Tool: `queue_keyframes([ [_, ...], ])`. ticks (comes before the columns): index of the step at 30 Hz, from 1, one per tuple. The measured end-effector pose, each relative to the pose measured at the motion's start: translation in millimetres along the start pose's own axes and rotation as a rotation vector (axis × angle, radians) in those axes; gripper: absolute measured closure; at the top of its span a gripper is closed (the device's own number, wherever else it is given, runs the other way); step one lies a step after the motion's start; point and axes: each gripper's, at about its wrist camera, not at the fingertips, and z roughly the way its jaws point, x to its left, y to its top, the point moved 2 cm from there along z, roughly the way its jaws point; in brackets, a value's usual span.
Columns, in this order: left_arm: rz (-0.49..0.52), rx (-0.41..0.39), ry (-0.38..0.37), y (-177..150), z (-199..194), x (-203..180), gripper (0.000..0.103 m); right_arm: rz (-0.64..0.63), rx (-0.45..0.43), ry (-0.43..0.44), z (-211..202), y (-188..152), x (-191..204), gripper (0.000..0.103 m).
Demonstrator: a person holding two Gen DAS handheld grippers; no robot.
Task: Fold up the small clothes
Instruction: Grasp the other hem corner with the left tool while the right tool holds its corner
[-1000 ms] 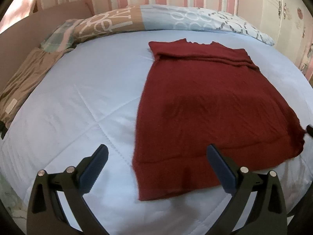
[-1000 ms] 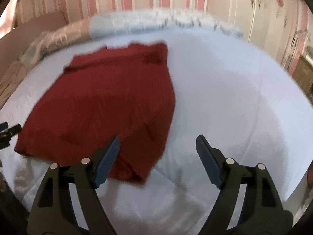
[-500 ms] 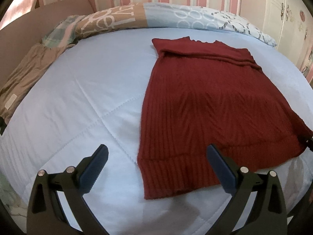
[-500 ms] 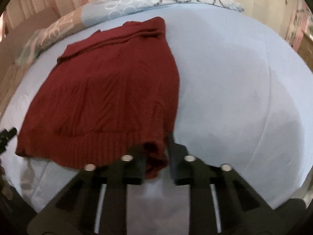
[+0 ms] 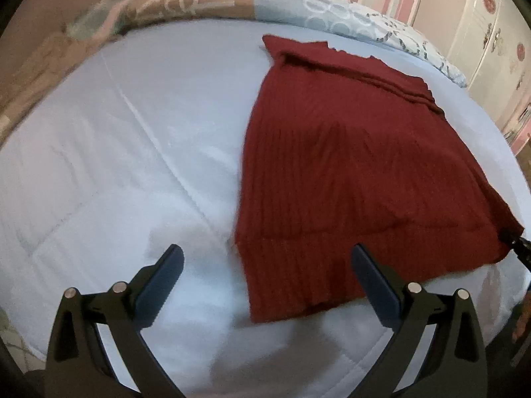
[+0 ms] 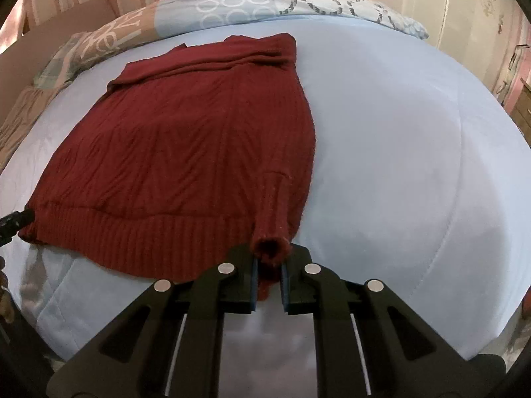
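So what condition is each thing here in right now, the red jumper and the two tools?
Red knit sweater: lying flat on the bed, top part folded over, near right hem corner bunched up.
Right tool: shut on that hem corner.
Left tool: open, holding nothing, over the near left hem corner.
Light blue quilt: spread out smooth.

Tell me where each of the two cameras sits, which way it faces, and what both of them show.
Left wrist: sits on the left gripper, facing down over the sweater's near left hem corner; its open fingers show.
Right wrist: sits on the right gripper, facing the near right hem corner, shut on a bunched fold; its fingers show.
Shared: the red sweater, the blue bedspread, the patterned pillows.
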Motion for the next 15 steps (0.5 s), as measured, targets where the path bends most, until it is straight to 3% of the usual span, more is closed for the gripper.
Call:
queue_keyframes([
  [10,-0.019,0.036,-0.180,-1,2,-5,0.005,-0.017,0.001,-0.004,2,-1,3,0.092],
  [14,0.046,0.043,-0.148,-3,3,-16,0.048,-0.023,0.005,-0.008,4,0,3,0.092],
  [15,0.054,0.054,-0.133,-4,5,-16,0.053,-0.024,0.008,-0.008,5,0,4,0.092],
])
